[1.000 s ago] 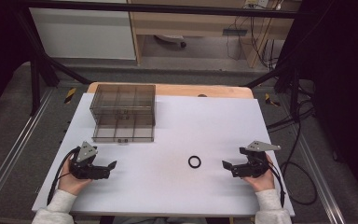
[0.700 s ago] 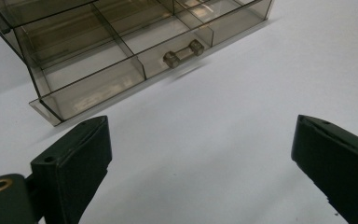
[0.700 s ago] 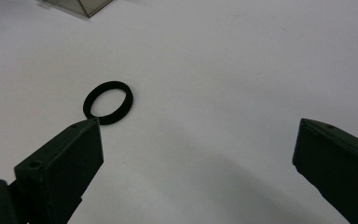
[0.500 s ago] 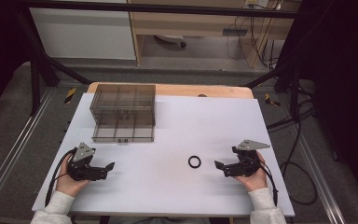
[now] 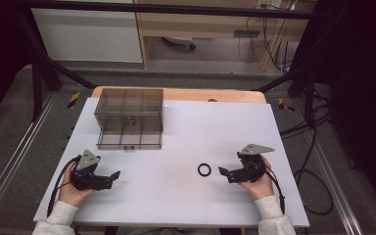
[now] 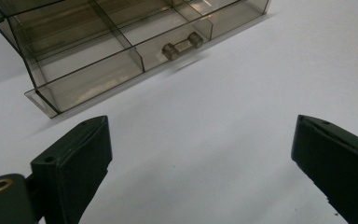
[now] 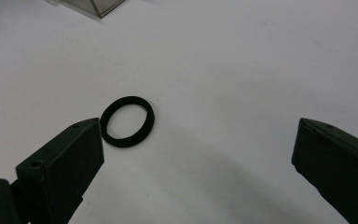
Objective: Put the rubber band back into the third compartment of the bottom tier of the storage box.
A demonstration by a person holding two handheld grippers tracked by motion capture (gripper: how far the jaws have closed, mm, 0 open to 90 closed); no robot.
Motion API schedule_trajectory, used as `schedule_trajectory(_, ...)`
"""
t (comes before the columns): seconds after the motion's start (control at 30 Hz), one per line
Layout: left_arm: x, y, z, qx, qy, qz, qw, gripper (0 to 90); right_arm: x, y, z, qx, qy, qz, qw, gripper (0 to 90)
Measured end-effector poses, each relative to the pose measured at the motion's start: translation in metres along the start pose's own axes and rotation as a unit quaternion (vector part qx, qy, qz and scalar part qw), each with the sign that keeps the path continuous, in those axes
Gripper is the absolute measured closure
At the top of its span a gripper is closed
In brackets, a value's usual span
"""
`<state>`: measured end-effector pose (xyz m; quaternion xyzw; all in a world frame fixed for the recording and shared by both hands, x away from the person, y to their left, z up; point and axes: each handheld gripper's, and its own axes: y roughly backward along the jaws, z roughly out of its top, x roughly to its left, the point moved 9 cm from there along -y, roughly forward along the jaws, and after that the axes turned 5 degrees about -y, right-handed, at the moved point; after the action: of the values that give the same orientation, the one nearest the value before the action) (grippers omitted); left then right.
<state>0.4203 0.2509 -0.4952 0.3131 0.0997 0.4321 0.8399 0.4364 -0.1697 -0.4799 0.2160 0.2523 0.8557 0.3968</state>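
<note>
Right tool [image 5: 223, 171] sits low over the white tabletop [image 5: 215, 127] at its near right, held level and pointing left, jaws spread wide and empty; the black ring [image 5: 204, 169] lies flat just beyond its tips, apart from them, and in the right gripper view the ring [image 7: 127, 121] sits right by the left jaw. Left tool [image 5: 113, 176] is at the near left, pointing right, jaws spread and empty, hand [image 5: 71, 188] wrapped from behind. Clear drawer box [image 5: 129, 118] stands at far left, bottom drawer [image 6: 135, 63] pulled out.
</note>
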Motion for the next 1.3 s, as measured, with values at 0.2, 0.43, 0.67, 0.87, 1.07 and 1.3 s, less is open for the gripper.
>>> schedule_trajectory(0.2,-0.001,0.0,-0.001,-0.001,0.002,-0.003,1.0,5.0,0.004,-0.005,0.005,0.003,0.003,-0.001,1.0,3.4)
schedule_trajectory(0.43,-0.001,-0.001,-0.002,0.003,0.004,-0.006,1.0,4.8,0.01,-0.012,0.013,0.01,0.011,-0.003,0.9999,4.3)
schedule_trajectory(0.67,0.0,0.0,-0.001,0.002,0.003,-0.004,1.0,4.8,0.014,-0.02,0.019,0.017,0.016,-0.006,0.9997,5.8)
schedule_trajectory(0.87,-0.001,0.0,-0.001,0.001,0.006,-0.007,1.0,4.8,0.015,-0.029,0.02,0.03,0.015,-0.013,0.9994,7.7)
schedule_trajectory(1.07,-0.001,0.0,-0.002,0.003,0.006,-0.006,1.0,4.6,0.017,-0.039,0.02,0.044,0.022,-0.012,0.9987,11.1)
schedule_trajectory(1.3,-0.002,0.0,-0.001,0.004,0.007,-0.007,0.9999,4.6,0.022,-0.049,0.019,0.055,0.018,-0.007,0.9983,18.1)
